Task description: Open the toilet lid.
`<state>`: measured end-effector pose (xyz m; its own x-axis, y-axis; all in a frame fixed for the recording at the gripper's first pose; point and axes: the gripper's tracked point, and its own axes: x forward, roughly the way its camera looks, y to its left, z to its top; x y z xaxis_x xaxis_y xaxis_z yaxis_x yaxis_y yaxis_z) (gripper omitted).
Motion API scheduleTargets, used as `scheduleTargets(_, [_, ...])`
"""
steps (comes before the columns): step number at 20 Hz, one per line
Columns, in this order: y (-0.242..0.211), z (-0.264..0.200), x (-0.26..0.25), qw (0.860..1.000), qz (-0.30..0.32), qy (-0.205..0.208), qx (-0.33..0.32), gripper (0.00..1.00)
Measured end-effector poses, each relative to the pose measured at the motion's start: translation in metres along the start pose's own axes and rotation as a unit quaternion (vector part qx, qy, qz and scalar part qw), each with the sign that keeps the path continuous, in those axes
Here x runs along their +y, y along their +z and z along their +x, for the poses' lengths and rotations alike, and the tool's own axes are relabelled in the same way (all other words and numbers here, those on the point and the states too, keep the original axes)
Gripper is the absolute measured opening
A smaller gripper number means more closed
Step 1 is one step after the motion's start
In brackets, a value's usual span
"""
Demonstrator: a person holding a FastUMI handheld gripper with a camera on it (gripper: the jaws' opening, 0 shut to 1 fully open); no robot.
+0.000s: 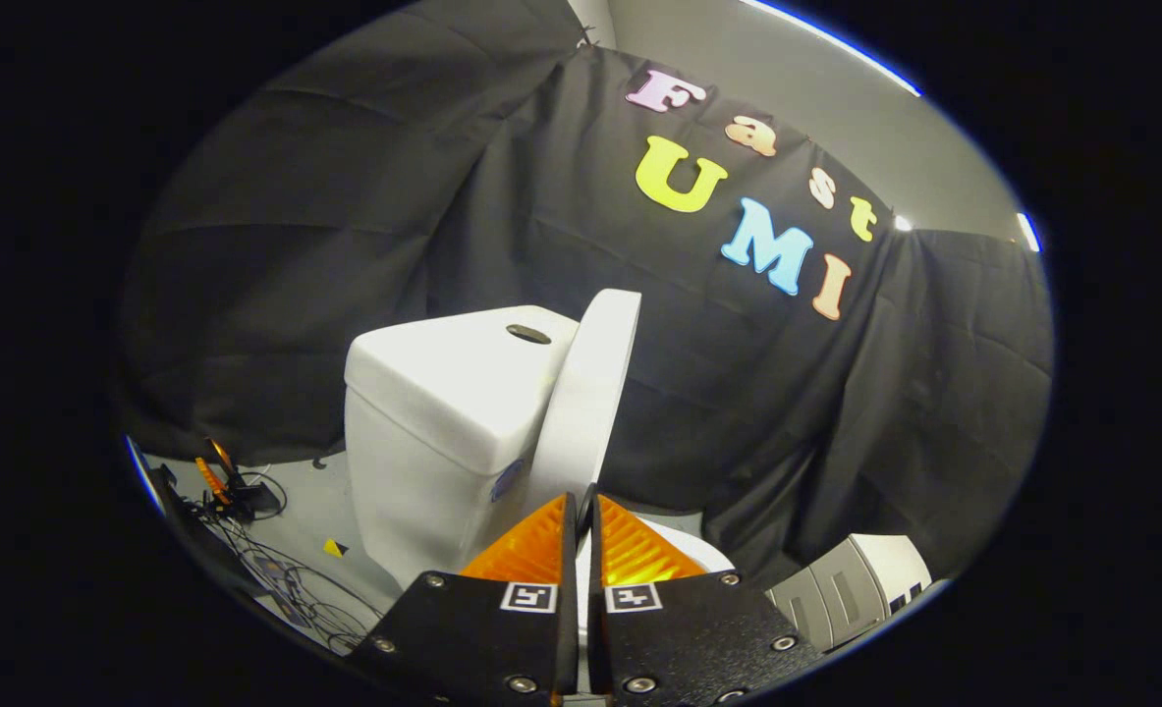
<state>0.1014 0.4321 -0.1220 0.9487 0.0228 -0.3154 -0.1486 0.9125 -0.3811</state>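
The white toilet stands just ahead of me, its tank [433,422] to the left with a dark round flush button [528,334] on top. The lid [590,393] is raised upright and seen edge-on, leaning back against the tank. A bit of the white seat rim [703,555] shows beside the right finger. My gripper [582,501] points at the lid's lower end. Its orange fingers [531,545] stand together with only a thin slit between them and nothing held. The fingertips are just below the lid's bottom edge; I cannot tell whether they touch it.
Black cloth walls close in behind and to both sides of the toilet. On the grey floor to the left lie cables and an orange-and-black tool [227,486]. A white and grey box [856,584] sits low on the right.
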Motion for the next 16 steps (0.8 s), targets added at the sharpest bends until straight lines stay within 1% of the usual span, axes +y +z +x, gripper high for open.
scheduleTargets(1, [0.0, -0.001, 0.003, 1.0, 0.0, 0.015, 0.005, 0.06])
scheduleTargets(3, [0.0, -0.006, -0.001, 0.999, -0.003, 0.031, 0.009, 0.16])
scheduleTargets(4, [0.001, -0.009, 0.002, 0.999, 0.001, 0.047, 0.008, 0.23])
scheduleTargets(7, [0.006, -0.022, 0.009, 0.995, 0.039, 0.096, -0.001, 0.64])
scheduleTargets(8, [0.01, -0.031, 0.004, 0.993, 0.059, 0.105, -0.007, 0.78])
scheduleTargets(10, [0.02, -0.049, -0.02, 0.986, 0.115, 0.114, -0.027, 0.95])
scheduleTargets(13, [0.044, -0.073, -0.068, 0.969, 0.2, 0.124, -0.078, 0.95])
scheduleTargets(14, [0.049, -0.08, -0.088, 0.965, 0.215, 0.119, -0.095, 0.95])
scheduleTargets(16, [0.052, -0.083, -0.133, 0.961, 0.232, 0.097, -0.119, 0.95])
